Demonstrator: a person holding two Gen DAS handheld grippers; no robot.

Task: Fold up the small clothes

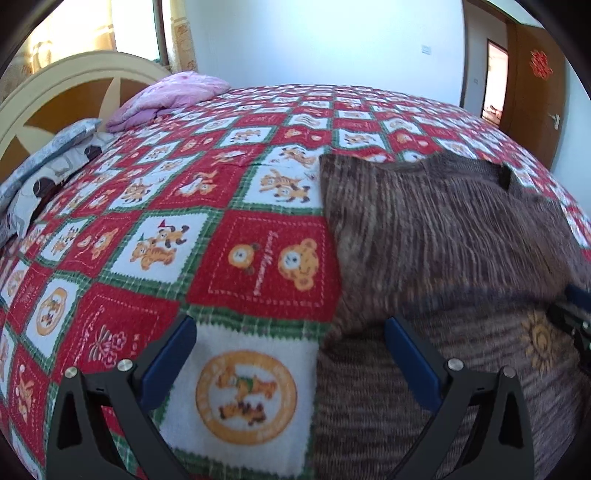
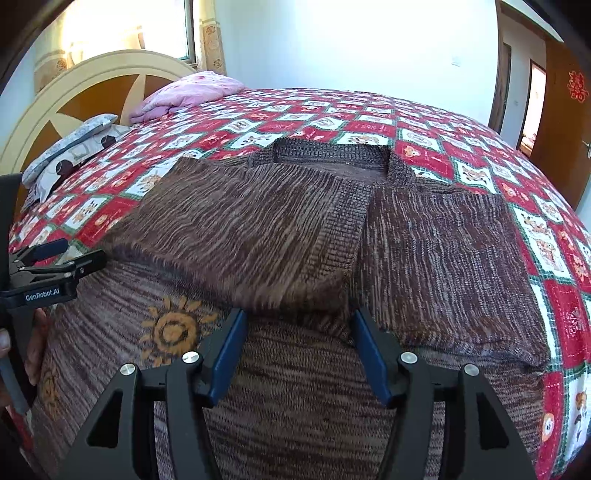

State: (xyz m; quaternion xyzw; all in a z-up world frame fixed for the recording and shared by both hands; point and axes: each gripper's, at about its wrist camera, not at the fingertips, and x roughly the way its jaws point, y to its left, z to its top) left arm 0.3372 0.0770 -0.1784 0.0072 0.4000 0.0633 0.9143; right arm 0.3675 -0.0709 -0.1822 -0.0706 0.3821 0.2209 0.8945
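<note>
You have 1 brown knitted sweater (image 2: pixel 436 258) on 1 red checked blanket (image 1: pixel 229 206). Left gripper (image 1: pixel 290 363) and right gripper (image 2: pixel 297 354): both wide apart, gripping nothing.

Daylit bedroom, seen through two strongly curved fisheye lenses.

Bright daylight is admitted through the curtained window (image 2: pixel 162 33) at upper left, where the glass and pale curtain are blown out to white. The plain white wall (image 1: pixel 325 40) is rendered with a bluish cast. The red, white and green checked bedspread (image 1: pixel 229 192) is evenly lit and bowed into a dome, with dark vignetting at the corners. The brown ribbed knitted sweater (image 2: pixel 258 229) is smeared by blur along its near folded edge; only soft shadows are cast.
</note>
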